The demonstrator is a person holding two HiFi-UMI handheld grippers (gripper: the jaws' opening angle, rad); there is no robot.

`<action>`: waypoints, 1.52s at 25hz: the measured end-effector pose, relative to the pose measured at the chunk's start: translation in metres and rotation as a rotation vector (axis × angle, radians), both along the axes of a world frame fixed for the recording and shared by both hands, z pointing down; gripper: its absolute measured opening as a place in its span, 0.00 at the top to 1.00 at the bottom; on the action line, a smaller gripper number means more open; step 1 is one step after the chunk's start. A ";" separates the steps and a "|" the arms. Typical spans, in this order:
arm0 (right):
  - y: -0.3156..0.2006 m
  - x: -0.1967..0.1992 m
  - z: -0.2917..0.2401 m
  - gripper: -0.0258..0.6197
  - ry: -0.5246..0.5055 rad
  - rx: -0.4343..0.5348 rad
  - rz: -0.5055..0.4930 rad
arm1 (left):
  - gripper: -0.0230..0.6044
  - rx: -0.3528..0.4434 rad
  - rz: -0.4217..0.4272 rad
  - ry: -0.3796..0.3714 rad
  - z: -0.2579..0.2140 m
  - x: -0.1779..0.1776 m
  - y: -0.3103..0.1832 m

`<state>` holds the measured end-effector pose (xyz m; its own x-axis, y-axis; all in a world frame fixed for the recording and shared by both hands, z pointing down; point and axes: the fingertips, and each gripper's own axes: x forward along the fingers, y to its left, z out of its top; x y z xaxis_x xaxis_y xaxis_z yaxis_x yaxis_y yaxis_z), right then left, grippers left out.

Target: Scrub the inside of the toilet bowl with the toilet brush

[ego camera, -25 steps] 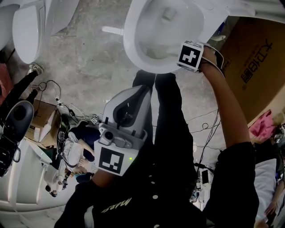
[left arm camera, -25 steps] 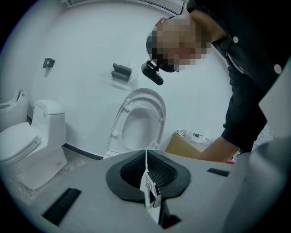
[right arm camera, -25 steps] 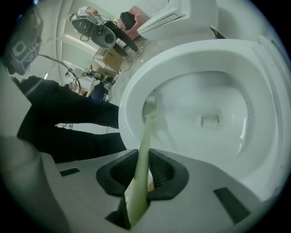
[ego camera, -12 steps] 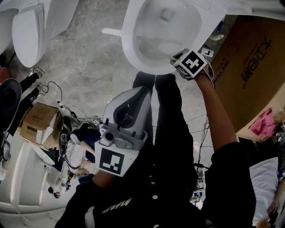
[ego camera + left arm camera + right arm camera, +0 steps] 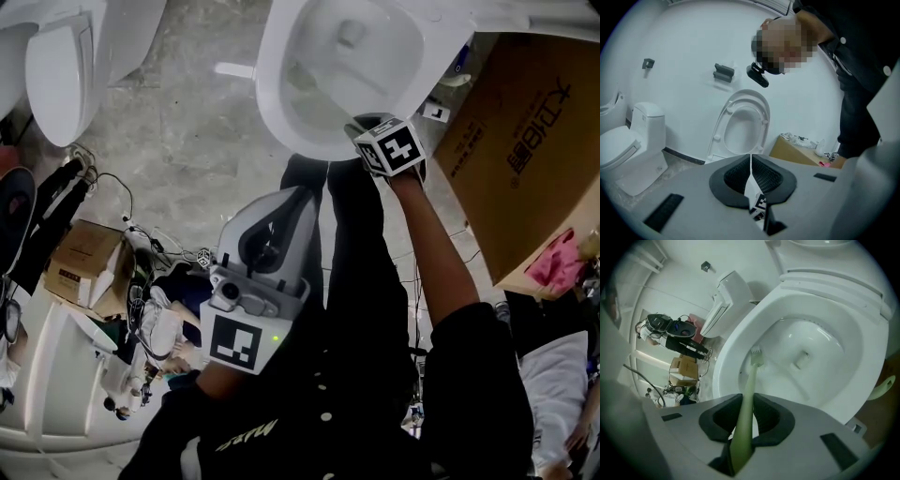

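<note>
The white toilet bowl [image 5: 281, 103] stands open at the top of the head view, its seat and lid raised [image 5: 743, 126]. My right gripper [image 5: 375, 131] hangs over the bowl's near rim and is shut on the pale green handle of the toilet brush [image 5: 746, 404]. The brush's head [image 5: 756, 355] rests against the left inner wall of the bowl [image 5: 825, 310], above the drain. My left gripper [image 5: 292, 202] is held back near my body, pointing at the toilet. Its pads [image 5: 740, 176] meet with nothing between them.
A second toilet [image 5: 66, 56] stands at the upper left. A large cardboard box [image 5: 525, 141] sits close to the bowl's right side. Cables and small boxes [image 5: 84, 253] litter the concrete floor at left. My black-clad legs [image 5: 356, 244] stand just before the bowl.
My right gripper has moved left and nearer along the bowl's near rim, swinging the brush head toward the left wall. The left gripper has stayed where it was.
</note>
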<state>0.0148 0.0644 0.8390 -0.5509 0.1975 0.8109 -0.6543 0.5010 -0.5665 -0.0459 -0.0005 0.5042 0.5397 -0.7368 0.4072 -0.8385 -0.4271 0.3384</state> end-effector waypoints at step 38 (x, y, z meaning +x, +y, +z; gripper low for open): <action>-0.093 0.047 0.001 0.82 0.217 0.249 0.096 | 0.91 0.020 0.008 -0.009 -0.010 0.008 0.009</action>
<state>0.0620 -0.0283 0.8399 -0.3666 -0.0662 0.9280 -0.7972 0.5367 -0.2766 -0.0379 0.0084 0.4945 0.5420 -0.7403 0.3977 -0.8380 -0.4406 0.3219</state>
